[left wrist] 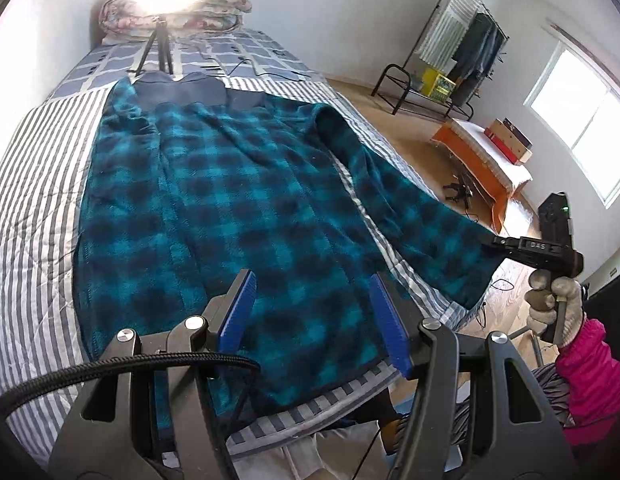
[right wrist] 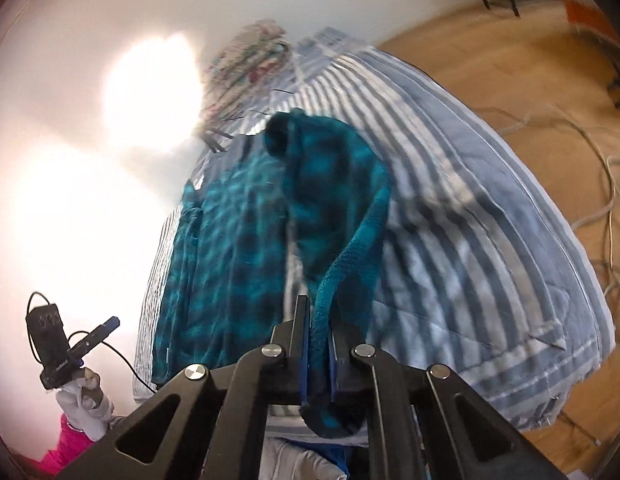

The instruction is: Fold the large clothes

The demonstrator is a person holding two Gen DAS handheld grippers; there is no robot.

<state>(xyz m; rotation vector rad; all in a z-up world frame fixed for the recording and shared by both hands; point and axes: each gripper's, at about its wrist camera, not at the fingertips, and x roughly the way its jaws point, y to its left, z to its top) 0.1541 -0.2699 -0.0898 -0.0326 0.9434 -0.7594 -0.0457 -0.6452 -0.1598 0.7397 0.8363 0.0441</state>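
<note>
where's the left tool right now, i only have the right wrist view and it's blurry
Observer: The left tool hangs open above the hem of the plaid jacket, gripping nothing.
Operator: is the jacket lying flat
Observer: Its body is spread flat on the striped bed; only the sleeve is lifted off toward the bed's edge.
Operator: my tool has that sleeve?
Observer: Yes, the right tool is shut on the sleeve's cuff, out past the bed's edge.
</note>
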